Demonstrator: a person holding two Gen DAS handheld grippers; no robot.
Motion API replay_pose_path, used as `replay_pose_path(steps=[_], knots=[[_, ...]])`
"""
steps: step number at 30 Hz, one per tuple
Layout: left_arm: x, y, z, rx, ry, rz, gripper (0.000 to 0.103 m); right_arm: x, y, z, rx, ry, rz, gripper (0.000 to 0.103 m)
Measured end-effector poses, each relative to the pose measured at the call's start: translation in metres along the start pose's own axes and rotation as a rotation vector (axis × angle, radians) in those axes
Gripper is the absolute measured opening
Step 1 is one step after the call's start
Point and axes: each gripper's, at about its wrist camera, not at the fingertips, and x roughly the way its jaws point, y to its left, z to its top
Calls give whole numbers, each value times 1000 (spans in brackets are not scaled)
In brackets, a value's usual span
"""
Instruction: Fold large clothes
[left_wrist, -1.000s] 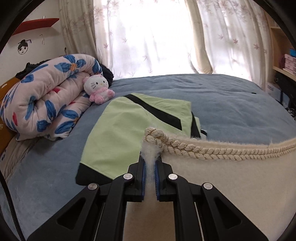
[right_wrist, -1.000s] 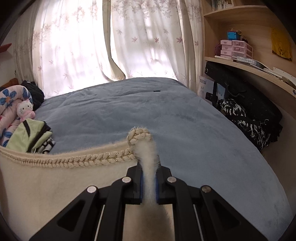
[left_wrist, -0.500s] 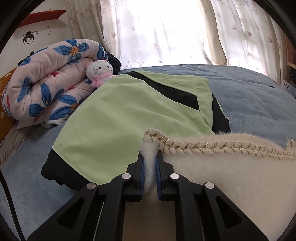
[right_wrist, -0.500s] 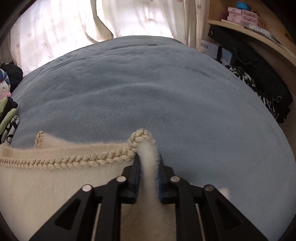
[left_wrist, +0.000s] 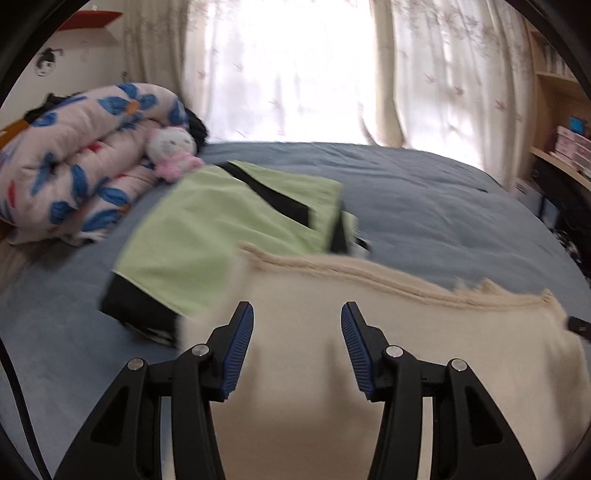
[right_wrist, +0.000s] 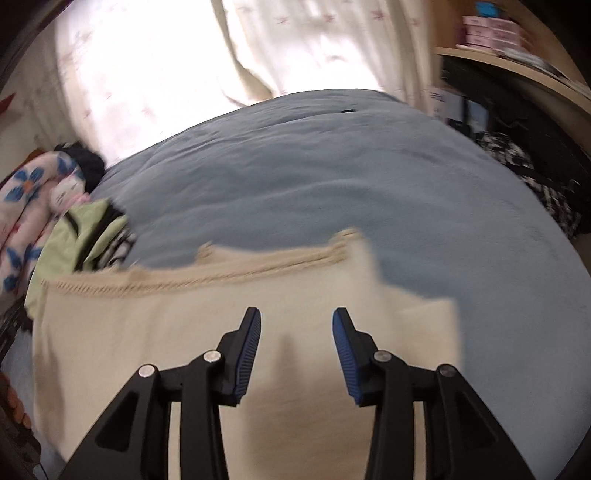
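The blue bed (left_wrist: 424, 206) fills both views, and the cream garment (right_wrist: 221, 332) lies spread across its near side, braided edge facing the window. Just beyond it sits the folded green garment (left_wrist: 221, 236), big in the left view, only a sliver in the right. The flowered quilt (left_wrist: 85, 158) rolls up behind. Left tongs (left_wrist: 297, 314) are opening, nothing between the pads; right tongs (right_wrist: 296, 319) opening too, empty above the cream cloth. Only the right view shows the shelf clutter.
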Motion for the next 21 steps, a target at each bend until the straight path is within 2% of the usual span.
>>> replay_pose_path(steps=[4, 6, 8, 9, 10, 11, 13, 14, 15, 16, 17, 18, 19, 20, 21], knots=[[28, -51, -13, 32, 72, -19, 48, 37, 61, -1, -82, 66, 74, 41], [45, -62, -18, 57, 88, 7, 48, 57, 77, -5, -108, 83, 43, 41], [55, -69, -23, 116, 56, 49, 48, 71, 73, -3, -110, 74, 23, 41], [55, -70, -23, 146, 24, 48, 48, 73, 66, 0, -97, 69, 27, 38], [52, -69, -23, 167, 0, 36, 48, 73, 53, 5, -79, 63, -5, 38], [51, -65, -22, 177, -18, 25, 48, 74, 42, 8, -76, 56, -66, 38], [51, -45, -19, 158, -39, 53, 48, 76, 7, 8, -65, 47, -225, 40], [54, -30, -16, 131, -35, 60, 59, 76, -13, 8, -46, 50, -267, 40], [56, -13, -13, 91, -28, 34, 69, 72, -37, 7, -13, 49, -298, 40], [56, 0, -13, 56, -26, 29, 80, 67, -63, 4, 32, 49, -297, 35], [56, 14, -13, 25, -32, 31, 80, 63, -81, 2, 68, 55, -246, 23], [56, 24, -14, 4, -32, 37, 80, 59, -95, -2, 98, 63, -225, 1], [56, 34, -15, -13, -23, 16, 80, 53, -103, -5, 117, 60, -218, 0], [56, 38, -15, -17, -20, 12, 80, 49, -103, -7, 116, 55, -270, 0], [53, 40, -15, -17, -18, 18, 80, 45, -104, -8, 114, 56, -337, 14]])
